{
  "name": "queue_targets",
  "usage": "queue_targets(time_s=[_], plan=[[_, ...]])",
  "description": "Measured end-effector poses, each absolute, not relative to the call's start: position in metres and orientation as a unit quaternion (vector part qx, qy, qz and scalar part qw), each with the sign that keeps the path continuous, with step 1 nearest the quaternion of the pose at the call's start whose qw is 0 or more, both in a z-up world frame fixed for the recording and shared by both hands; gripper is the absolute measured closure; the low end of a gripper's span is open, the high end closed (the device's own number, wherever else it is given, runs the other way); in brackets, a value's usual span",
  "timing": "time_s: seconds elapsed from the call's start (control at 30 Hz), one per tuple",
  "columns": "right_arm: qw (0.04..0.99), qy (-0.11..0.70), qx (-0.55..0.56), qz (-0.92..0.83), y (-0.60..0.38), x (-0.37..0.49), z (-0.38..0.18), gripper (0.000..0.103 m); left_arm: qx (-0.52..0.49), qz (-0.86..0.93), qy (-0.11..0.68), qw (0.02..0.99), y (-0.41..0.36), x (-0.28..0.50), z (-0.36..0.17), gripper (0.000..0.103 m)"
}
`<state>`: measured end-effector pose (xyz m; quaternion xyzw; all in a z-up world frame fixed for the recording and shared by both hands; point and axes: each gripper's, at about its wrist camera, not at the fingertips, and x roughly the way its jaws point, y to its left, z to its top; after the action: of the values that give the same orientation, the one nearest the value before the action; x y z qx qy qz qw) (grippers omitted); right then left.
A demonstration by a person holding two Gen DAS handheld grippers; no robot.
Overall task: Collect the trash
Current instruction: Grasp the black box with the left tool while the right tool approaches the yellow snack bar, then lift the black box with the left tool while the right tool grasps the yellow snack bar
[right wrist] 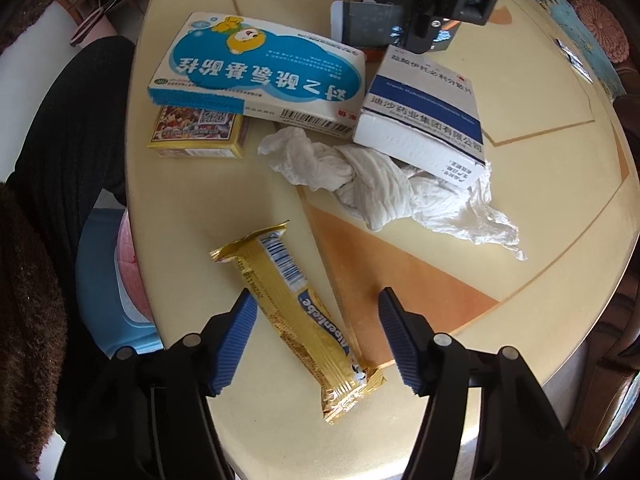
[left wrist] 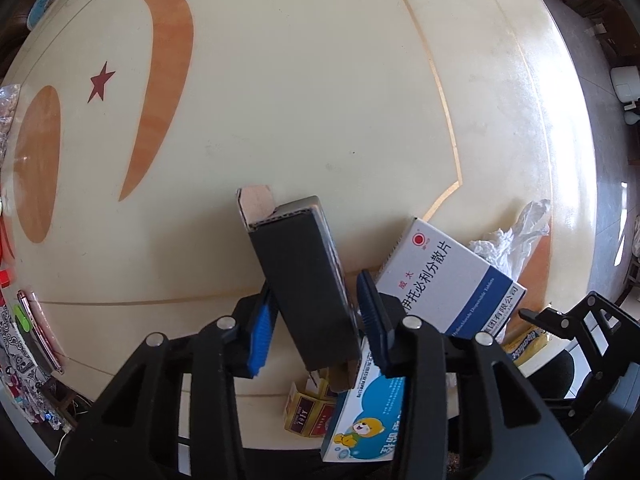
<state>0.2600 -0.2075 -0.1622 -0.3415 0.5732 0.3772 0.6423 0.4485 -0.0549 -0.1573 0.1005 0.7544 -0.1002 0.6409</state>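
My left gripper (left wrist: 316, 320) is shut on a black carton (left wrist: 304, 284) with an open flap, held above the round cream table (left wrist: 320, 100). Below it lie a white and blue medicine box (left wrist: 448, 284), a blue cartoon-bear box (left wrist: 360, 416) and a small yellow box (left wrist: 308, 416). My right gripper (right wrist: 316, 336) is open, its jaws on either side of a gold Alpenliebe wrapper (right wrist: 304, 316) lying on the table. Beyond it lie a crumpled white tissue (right wrist: 384, 188), the bear box (right wrist: 260, 68), the medicine box (right wrist: 424, 116) and the yellow box (right wrist: 200, 132). The left gripper and carton (right wrist: 372, 24) show at the top.
The table edge runs close in front of the right gripper, with a blue bin (right wrist: 112, 280) holding a pink liner below it at left. A phone (left wrist: 38, 328) and packets lie at the table's left edge. A dark chair (right wrist: 60, 140) stands left.
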Motion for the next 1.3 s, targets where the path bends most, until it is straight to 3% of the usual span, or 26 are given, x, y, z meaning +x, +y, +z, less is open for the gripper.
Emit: queue_targets(time_s=[0.13, 0.37, 0.43, 0.93, 1.3], plan=[[0.670, 0.581, -0.308, 0.344, -0.211, 0.259, -0.158, 0.064, 0.098, -0.108, 0.750, 0.645, -0.053, 0.449, -0.158, 0.072], [0.694, 0.603, -0.251, 0.304, -0.212, 0.264, -0.150, 0.074, 0.096, -0.111, 0.743, 0.653, -0.049, 0.437, -0.153, 0.074], [0.694, 0.617, -0.220, 0.299, -0.217, 0.269, -0.148, 0.084, 0.095, -0.111, 0.740, 0.657, -0.051, 0.438, -0.148, 0.076], [0.714, 0.612, -0.209, 0.270, -0.211, 0.256, -0.139, 0.085, 0.098, -0.105, 0.723, 0.675, -0.051, 0.417, -0.124, 0.076], [0.761, 0.589, -0.176, 0.209, -0.223, 0.249, -0.078, 0.085, 0.110, -0.113, 0.692, 0.704, -0.049, 0.365, -0.079, 0.076]])
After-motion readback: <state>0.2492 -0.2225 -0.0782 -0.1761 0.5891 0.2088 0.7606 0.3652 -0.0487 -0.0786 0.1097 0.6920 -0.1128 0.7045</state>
